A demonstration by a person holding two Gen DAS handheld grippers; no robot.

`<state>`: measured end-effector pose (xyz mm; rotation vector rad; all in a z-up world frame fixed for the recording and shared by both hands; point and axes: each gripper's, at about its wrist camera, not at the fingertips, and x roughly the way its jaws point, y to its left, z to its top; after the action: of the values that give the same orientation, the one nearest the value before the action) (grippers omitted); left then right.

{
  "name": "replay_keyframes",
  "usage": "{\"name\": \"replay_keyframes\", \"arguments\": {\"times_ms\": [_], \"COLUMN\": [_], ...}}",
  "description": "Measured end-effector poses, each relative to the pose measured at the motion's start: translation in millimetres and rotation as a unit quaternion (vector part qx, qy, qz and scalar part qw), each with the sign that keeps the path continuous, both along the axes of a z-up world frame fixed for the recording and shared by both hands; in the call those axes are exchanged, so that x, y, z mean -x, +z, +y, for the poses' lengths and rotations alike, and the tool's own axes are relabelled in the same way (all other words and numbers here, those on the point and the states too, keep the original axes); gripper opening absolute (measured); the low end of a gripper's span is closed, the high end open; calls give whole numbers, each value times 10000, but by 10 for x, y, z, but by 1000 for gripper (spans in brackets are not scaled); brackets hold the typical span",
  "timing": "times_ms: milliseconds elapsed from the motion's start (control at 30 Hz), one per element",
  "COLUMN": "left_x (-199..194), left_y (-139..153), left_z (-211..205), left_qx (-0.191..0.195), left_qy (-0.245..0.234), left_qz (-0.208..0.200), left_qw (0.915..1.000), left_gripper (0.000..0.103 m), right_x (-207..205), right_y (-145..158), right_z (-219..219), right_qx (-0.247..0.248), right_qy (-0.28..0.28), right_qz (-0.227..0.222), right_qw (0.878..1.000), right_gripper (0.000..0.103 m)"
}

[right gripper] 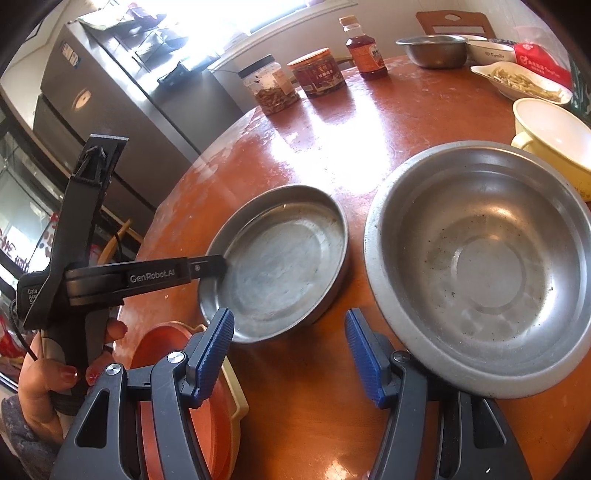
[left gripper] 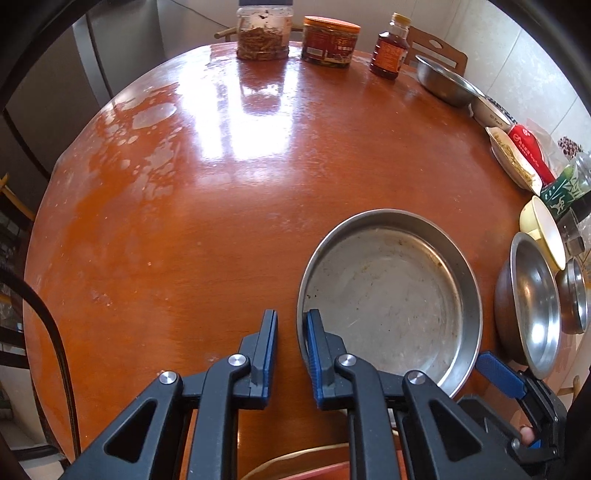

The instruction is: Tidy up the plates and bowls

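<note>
Two grippers are in view over a round reddish-brown table [left gripper: 221,206]; items follow from left to right.

Left gripper [left gripper: 290,317]: jaws closed on the near-left rim of the flat steel plate [left gripper: 391,295]; one finger stands outside the wall, the other inside it; the right wrist view confirms a finger tip at that rim, with the person's hand [right gripper: 55,373] around the handle at far left; an orange dish [right gripper: 218,406] sits below the table edge there.

Flat steel plate: resting on the table, near the front edge, just left of the steel bowl [right gripper: 480,266]; the two are close but whether they touch cannot be told.

Right gripper [right gripper: 290,354]: jaws apart, nothing between the blue pads; it hangs over bare table in front of the gap between plate and bowl.

Steel bowl: upright on the table, empty; a yellow bowl [right gripper: 554,140] stands just behind it; a smaller steel bowl [left gripper: 574,299] lies further right in the left wrist view.

Far edge: a clear jar [left gripper: 263,33], an orange-lidded jar [left gripper: 328,42] and an amber bottle [left gripper: 391,48] in a row; right of these, another steel bowl [left gripper: 445,81], a white bowl [right gripper: 491,51] and a white dish [right gripper: 524,83] holding pale strips.
</note>
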<state>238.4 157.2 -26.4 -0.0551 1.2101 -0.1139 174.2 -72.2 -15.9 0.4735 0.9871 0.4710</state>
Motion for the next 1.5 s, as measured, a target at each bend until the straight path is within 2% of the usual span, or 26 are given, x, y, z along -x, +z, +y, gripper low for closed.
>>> {"name": "replay_keyframes", "arguments": {"times_ms": [233, 367, 433, 733, 1033, 1500], "left_x": [40, 61, 76, 146, 325, 727], "left_y": [-6, -3, 2, 64, 251, 663], "left_z": [119, 137, 154, 193, 274, 178], "left_qx": [132, 287, 314, 474, 546, 394], "left_qy": [3, -42, -31, 43, 175, 290], "left_qz": [-88, -115, -136, -263, -508, -1003], "left_qw": [9999, 9995, 9994, 9985, 9971, 9937], "left_gripper": [16, 17, 17, 17, 17, 18], "right_x": [-160, -243, -247, -200, -135, 102], "right_y": [-54, -64, -56, 160, 256, 568], "right_z": [116, 210, 254, 263, 315, 205], "right_qx": [10, 110, 249, 294, 283, 209], "right_qy": [-117, -114, -113, -171, -54, 62], "right_qz": [36, -17, -120, -577, -754, -1249], "right_qw": [9999, 9999, 9996, 9977, 9967, 9919], "right_gripper": [63, 45, 41, 40, 41, 41]}}
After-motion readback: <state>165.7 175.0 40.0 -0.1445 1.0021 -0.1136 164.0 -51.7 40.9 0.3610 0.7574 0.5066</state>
